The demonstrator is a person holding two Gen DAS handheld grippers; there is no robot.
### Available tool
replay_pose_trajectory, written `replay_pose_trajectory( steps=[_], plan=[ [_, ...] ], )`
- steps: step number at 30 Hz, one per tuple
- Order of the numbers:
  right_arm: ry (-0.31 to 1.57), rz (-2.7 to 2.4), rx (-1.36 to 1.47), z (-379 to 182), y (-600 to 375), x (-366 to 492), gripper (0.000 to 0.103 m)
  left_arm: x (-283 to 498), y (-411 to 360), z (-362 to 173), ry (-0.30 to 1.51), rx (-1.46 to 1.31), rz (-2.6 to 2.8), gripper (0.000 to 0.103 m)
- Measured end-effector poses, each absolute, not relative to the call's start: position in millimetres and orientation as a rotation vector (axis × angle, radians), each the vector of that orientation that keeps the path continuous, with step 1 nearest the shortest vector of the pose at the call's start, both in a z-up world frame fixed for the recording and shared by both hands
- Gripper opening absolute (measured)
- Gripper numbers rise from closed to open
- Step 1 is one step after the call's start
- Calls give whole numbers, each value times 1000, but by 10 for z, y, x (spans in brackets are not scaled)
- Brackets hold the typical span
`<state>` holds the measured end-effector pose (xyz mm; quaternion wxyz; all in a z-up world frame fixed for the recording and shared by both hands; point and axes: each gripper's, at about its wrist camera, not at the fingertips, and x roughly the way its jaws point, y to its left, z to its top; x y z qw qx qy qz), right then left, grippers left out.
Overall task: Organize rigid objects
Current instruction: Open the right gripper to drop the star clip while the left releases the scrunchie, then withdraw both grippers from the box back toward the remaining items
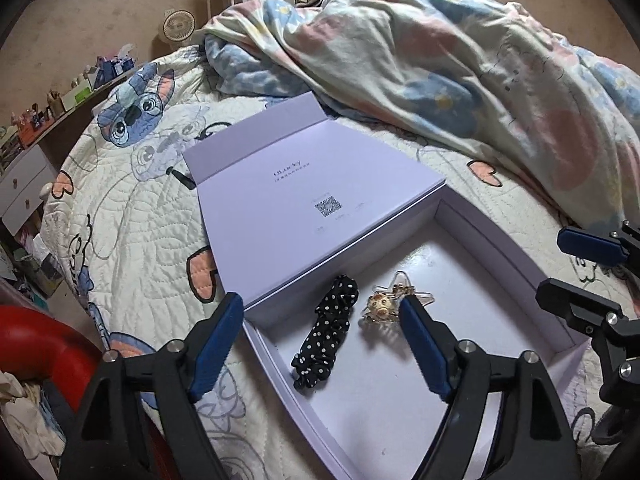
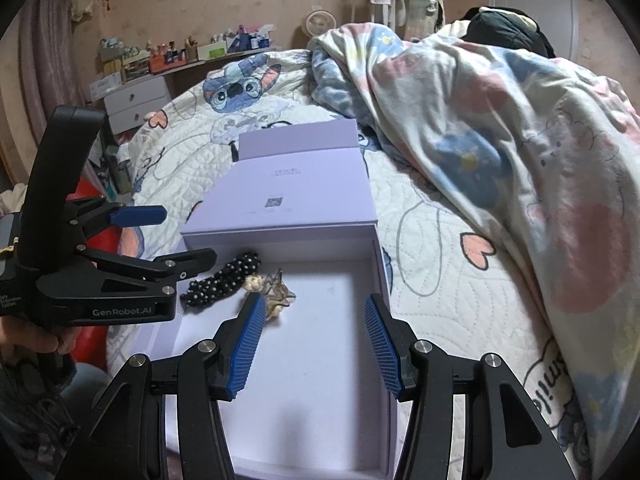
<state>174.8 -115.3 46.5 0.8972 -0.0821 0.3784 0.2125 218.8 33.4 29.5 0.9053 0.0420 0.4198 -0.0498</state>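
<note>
Black polka-dot scrunchie (image 1: 326, 330) and clear star hair clip (image 1: 394, 306) lie side by side in open lilac box (image 1: 504, 236).

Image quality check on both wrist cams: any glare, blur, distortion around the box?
Left wrist: strong fisheye bend, dark corner vignette; soft glare on the box floor behind the star hair clip; polka-dot scrunchie sharp. Right wrist: same bend; box floor evenly lit with faint gripper shadows; clip slightly soft.

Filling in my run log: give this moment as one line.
left gripper: open, empty | right gripper: open, empty | black polka-dot scrunchie, clear star hair clip: inside open lilac cardboard box
</note>
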Motion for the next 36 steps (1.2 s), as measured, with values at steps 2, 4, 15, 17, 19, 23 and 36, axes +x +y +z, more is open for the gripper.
replay_pose_trajectory(
  steps=[2,4,15,17,19,23,36],
  plan=[
    [774,440,-170,510,-1155,1696,52,2134,339,348,854,86,-102,96],
    [764,439,-171,557,-1156,1634,52,2074,340,405,840,86,-101,100],
    [717,438,-169,789,-1158,1350,64,1784,356,631,808,80,-95,100],
    [709,438,-169,825,-1156,1303,67,1725,358,678,798,81,-90,100],
    [699,437,-171,854,-1153,1247,69,1666,368,718,792,80,-86,100],
    [695,428,-176,895,-1151,1152,69,1542,392,794,781,73,-80,100],
    [676,431,-173,958,-1163,747,70,1125,413,858,764,61,-95,100]
  ],
)
